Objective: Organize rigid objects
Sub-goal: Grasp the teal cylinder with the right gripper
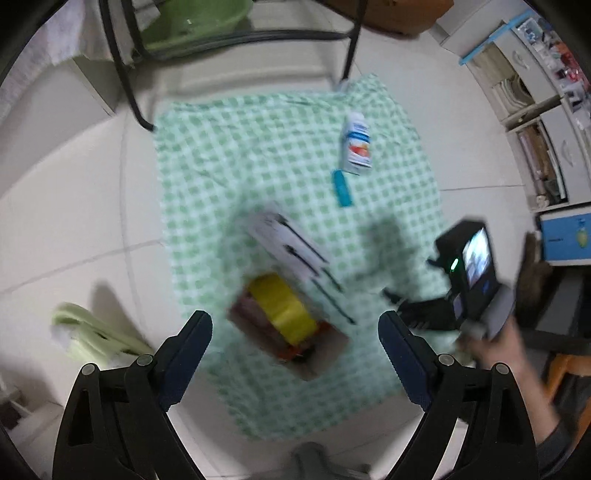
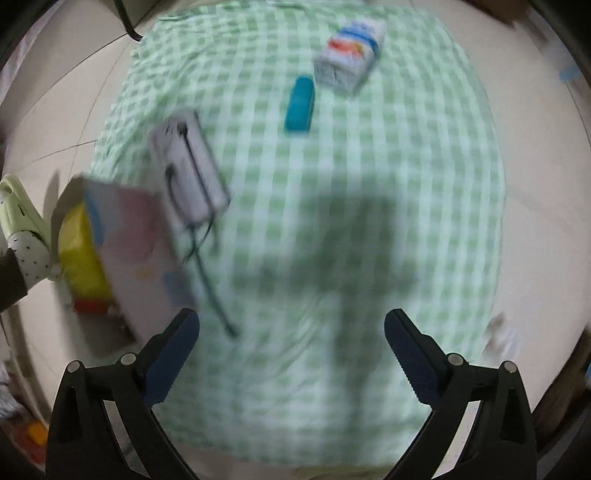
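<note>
A green checked cloth [image 1: 258, 155] [image 2: 369, 184] lies on the floor. On it stands an open cardboard box [image 1: 325, 354] [image 2: 136, 236] with a yellow item [image 1: 282, 308] [image 2: 79, 254] inside. Beside the box lies a white flat pack with black pens [image 1: 288, 243] [image 2: 192, 173]. Farther off lie a teal bar [image 1: 341, 187] [image 2: 300, 104] and a white-and-blue carton [image 1: 357, 144] [image 2: 349, 55]. My left gripper [image 1: 295, 350] hangs open above the box, nothing between its fingers. My right gripper [image 2: 291, 350] is open over bare cloth, and shows at the right in the left wrist view [image 1: 469, 273].
A black chair frame [image 1: 125, 74] stands at the cloth's far edge, a green basin [image 1: 192, 22] behind it. A pale green slipper [image 1: 88, 336] [image 2: 22, 218] lies left of the cloth. Shelves with drawers [image 1: 535, 122] line the right side. White floor tiles surround the cloth.
</note>
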The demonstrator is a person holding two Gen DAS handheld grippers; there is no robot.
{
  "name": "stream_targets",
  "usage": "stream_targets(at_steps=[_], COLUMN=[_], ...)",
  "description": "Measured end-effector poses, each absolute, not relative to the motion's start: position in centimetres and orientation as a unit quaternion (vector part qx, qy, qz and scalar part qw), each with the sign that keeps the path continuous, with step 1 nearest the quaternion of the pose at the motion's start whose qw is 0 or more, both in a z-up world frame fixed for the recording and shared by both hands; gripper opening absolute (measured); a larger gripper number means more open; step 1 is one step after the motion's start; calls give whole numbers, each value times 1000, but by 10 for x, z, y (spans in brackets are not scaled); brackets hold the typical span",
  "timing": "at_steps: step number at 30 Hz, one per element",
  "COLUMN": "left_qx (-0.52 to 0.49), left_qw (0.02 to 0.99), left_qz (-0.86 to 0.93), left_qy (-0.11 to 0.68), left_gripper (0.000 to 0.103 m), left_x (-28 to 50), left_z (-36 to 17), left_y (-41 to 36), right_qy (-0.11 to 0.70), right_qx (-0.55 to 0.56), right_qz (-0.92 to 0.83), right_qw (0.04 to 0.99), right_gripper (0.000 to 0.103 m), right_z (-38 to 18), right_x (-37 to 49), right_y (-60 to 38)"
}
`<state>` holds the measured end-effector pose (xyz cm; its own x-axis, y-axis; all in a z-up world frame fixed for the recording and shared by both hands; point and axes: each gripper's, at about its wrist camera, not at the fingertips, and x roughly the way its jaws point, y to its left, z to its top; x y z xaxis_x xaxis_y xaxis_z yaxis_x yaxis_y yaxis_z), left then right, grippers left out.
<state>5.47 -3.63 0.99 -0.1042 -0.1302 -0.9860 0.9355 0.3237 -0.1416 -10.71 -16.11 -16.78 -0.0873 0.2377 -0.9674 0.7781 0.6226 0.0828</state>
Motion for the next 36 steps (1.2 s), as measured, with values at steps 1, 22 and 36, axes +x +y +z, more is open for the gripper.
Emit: stream_targets(at_steps=[1, 22, 36], left_qx=[361, 358, 338], left_qw=[579, 609, 584], left_qz=[-461, -370, -401], left_qy=[568, 603, 620], left_gripper=[91, 91, 91], left_x=[56, 93, 72], left_z=[10, -11, -5], left_y=[-34, -31, -23], right_qy=[699, 672, 699], right_qx=[357, 426, 399], right_qz=[-229, -233, -219], right_qw=[577, 559, 552], right_gripper=[101, 2, 52], right_z=[-171, -263, -182], right_x=[-102, -28, -57], right_y=[-171, -256, -193])
